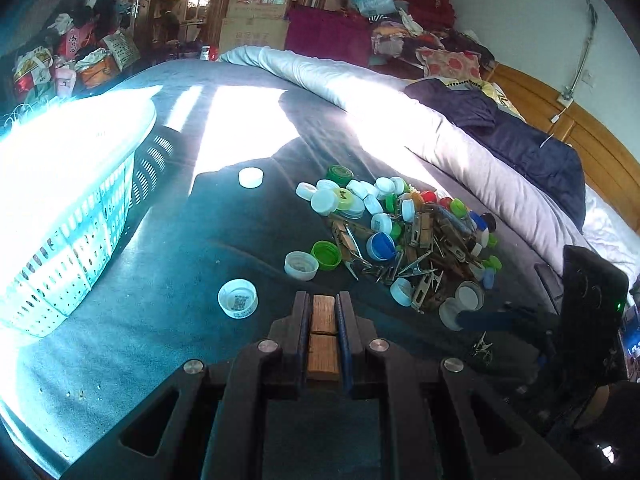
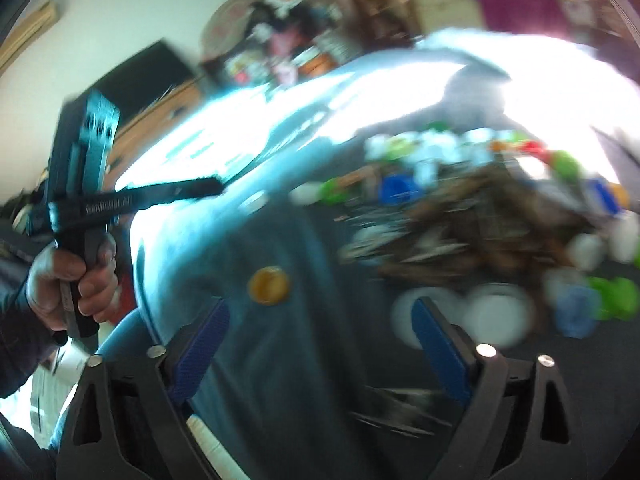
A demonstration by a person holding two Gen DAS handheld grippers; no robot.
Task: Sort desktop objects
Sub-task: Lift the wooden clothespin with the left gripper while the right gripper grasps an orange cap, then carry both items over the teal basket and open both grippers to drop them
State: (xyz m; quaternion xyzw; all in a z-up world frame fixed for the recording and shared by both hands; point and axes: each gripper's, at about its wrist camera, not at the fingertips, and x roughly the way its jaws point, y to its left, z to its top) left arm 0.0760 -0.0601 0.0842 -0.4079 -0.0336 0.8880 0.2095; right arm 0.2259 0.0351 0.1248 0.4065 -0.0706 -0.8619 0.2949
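Note:
My left gripper (image 1: 324, 300) is shut on a wooden clothespin (image 1: 323, 316), held lengthwise between its pads above the dark bedcover. Ahead and to the right lies a pile of bottle caps and clothespins (image 1: 400, 232). The right wrist view is blurred. In it my right gripper (image 2: 320, 320) stands open with nothing between its blue pads, over the cover just left of the same pile (image 2: 480, 216). An orange cap (image 2: 269, 285) lies alone in front of it. A blue fingertip (image 1: 488, 317) of the right gripper shows at the pile's near edge.
A white slotted basket (image 1: 68, 208) stands at the left in bright sun. Loose white caps (image 1: 237, 298) (image 1: 251, 177) and a green cap (image 1: 326, 255) lie between basket and pile. A rolled quilt (image 1: 440, 128) borders the far right. A hand (image 2: 68, 280) grips the left tool's handle.

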